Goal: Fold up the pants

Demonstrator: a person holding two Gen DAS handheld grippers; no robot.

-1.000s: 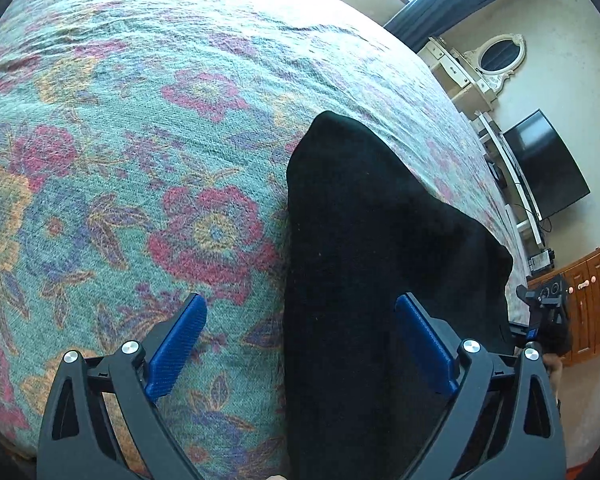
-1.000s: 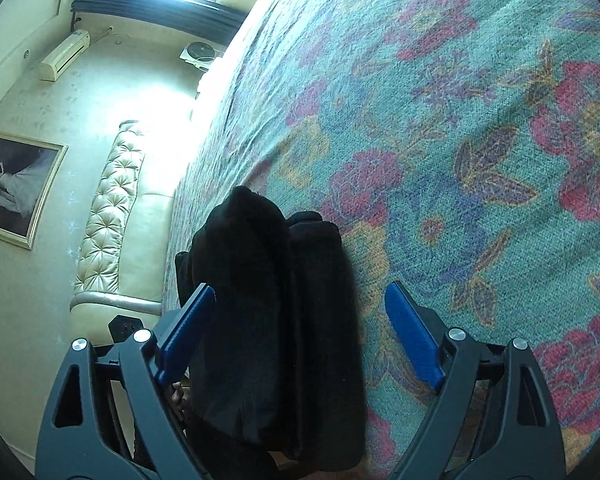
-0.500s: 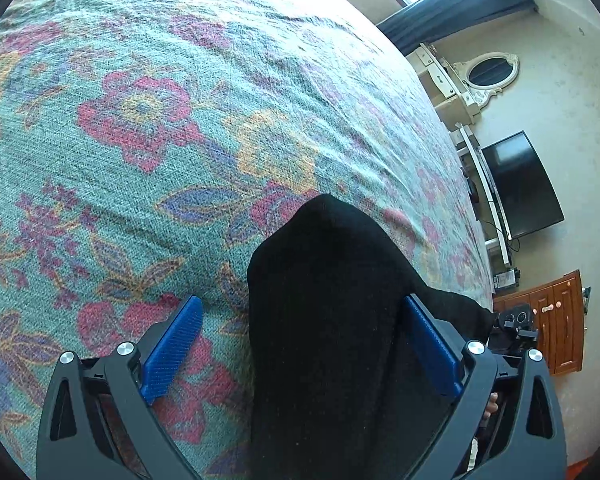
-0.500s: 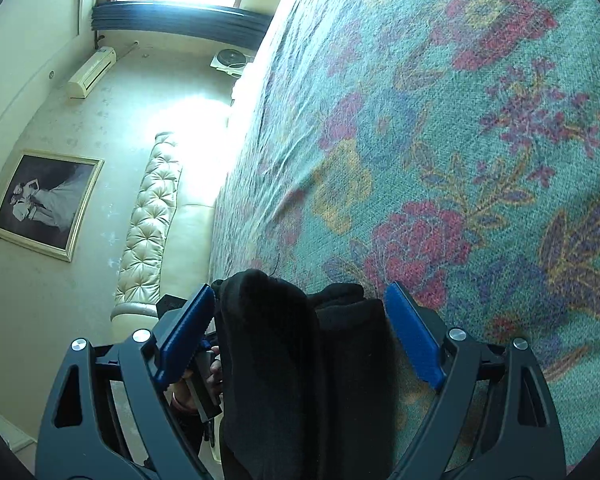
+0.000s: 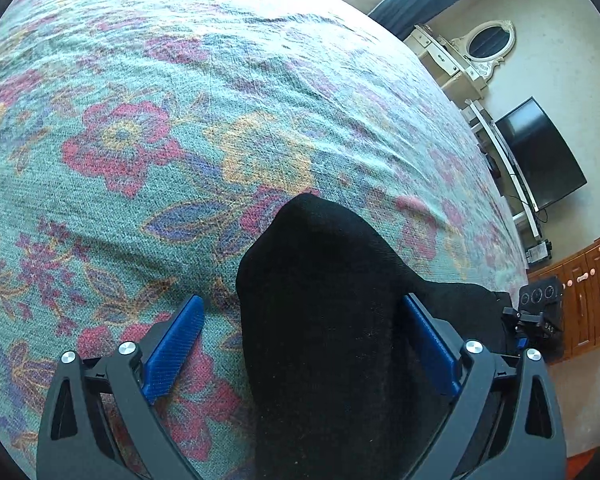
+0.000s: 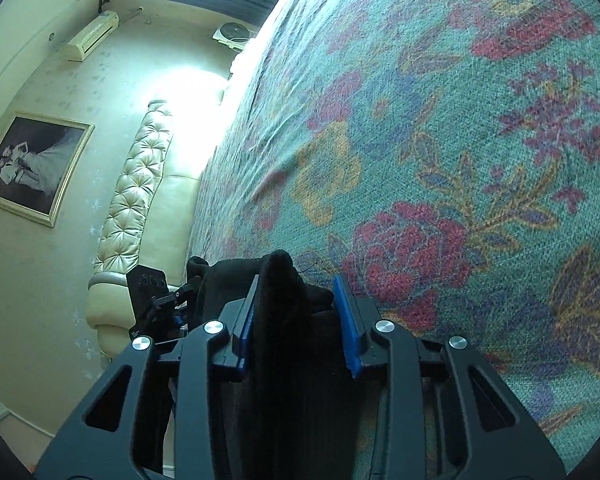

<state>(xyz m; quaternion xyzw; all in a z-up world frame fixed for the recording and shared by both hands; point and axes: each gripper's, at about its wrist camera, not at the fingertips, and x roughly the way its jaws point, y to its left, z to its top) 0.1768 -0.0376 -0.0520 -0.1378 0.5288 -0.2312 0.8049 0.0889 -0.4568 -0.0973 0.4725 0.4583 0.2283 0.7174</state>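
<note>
In your left wrist view, the left claw (image 5: 300, 354) gapes wide around the black pants (image 5: 324, 320), which lie on the floral bed (image 5: 180, 120). In your right wrist view, the right claw (image 6: 296, 320) pinches a pants fold above the bed.

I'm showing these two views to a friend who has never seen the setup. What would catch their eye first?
Most likely the black pants, a dark mass against the floral bedspread that fills both views. In the right wrist view the right claw is shut on a bunched fold of them, while the left claw stands open with the cloth lying between its blue fingers. The dark television on the far wall also stands out.
</note>
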